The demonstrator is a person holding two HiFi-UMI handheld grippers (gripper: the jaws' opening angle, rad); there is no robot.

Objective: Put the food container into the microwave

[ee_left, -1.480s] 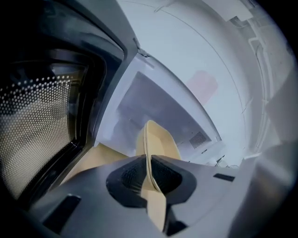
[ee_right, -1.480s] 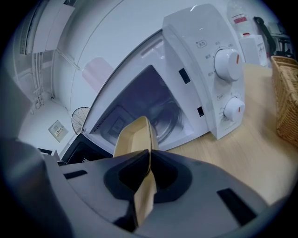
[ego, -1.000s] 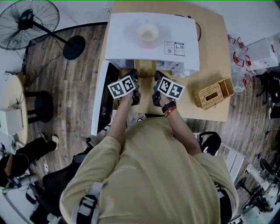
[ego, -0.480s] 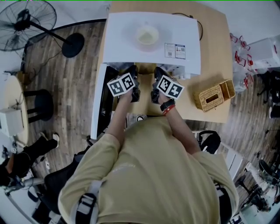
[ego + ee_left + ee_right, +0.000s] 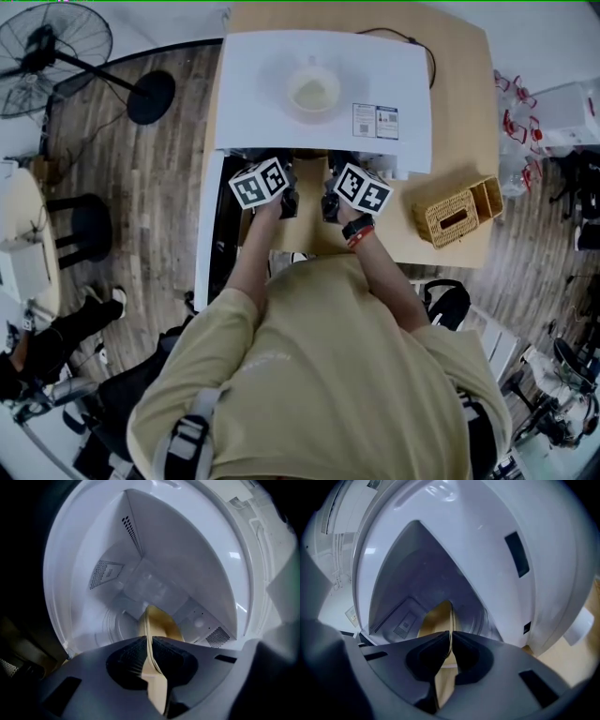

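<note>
Grip is two-sided: the left gripper (image 5: 149, 643) has its jaws clamped on one thin edge of the tan, shallow food container (image 5: 161, 623), and the right gripper (image 5: 451, 638) has its jaws clamped on the opposite edge. The container spans between the two grippers, crosswise to the direction of entry. It projects forward of the jaws into the open cavity of the white box-shaped microwave (image 5: 262, 103) (contact with the cavity floor cannot be confirmed). Neither hand is nearer; both sit level at the opening. Judged next move: straight in, then down. Cavity walls stand apart from the container on either side. The microwave rests on the light wooden table (image 5: 459, 112), with a woven wicker basket (image 5: 457, 211) near it on the right. A black standing fan (image 5: 56, 47) stands on the wood-plank floor (image 5: 159, 187) to the left.
</note>
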